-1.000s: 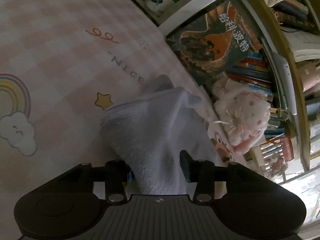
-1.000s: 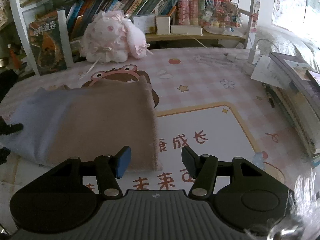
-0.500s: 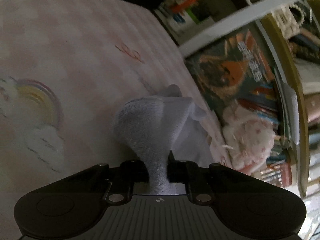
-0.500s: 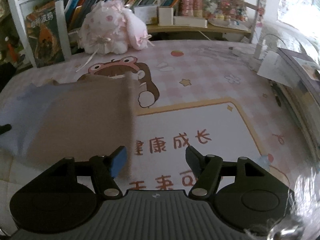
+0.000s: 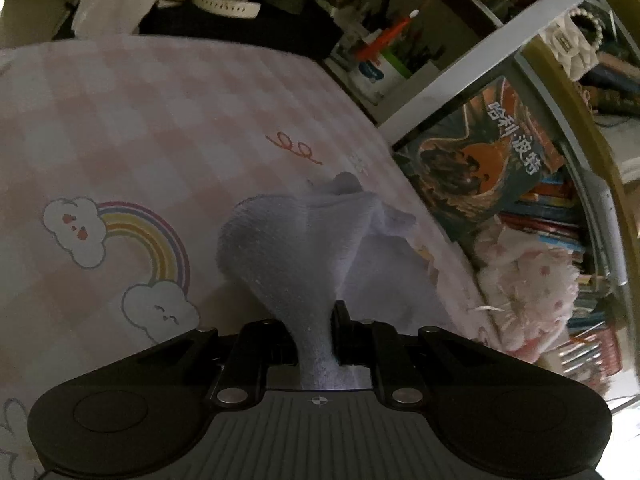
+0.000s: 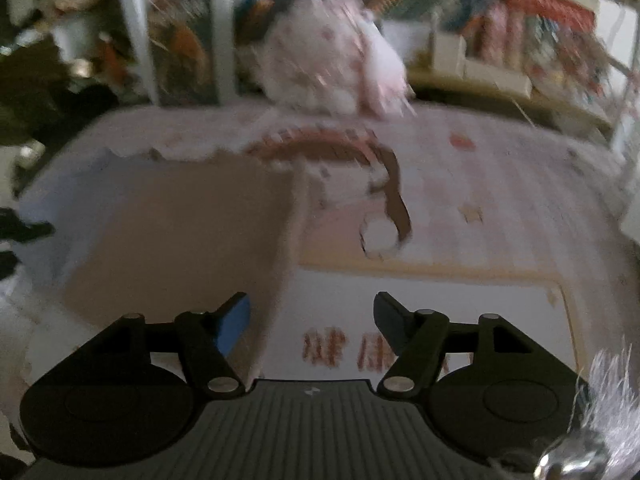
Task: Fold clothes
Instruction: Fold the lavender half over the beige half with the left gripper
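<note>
A fuzzy garment, pale lavender at one end and tan at the other, lies on the pink checked table mat. My left gripper is shut on the lavender end, which bunches up and rises from between its jaws. My right gripper is open, low over the mat at the tan end's right edge; its left finger overlaps the tan cloth. The right wrist view is blurred.
A pink plush toy sits at the mat's far edge. Shelves of books stand behind it. A stationery holder stands past the mat's far corner.
My left gripper has shut on the lavender end and lifted it into a bunch. The right gripper has shifted left toward the tan edge, still open.
</note>
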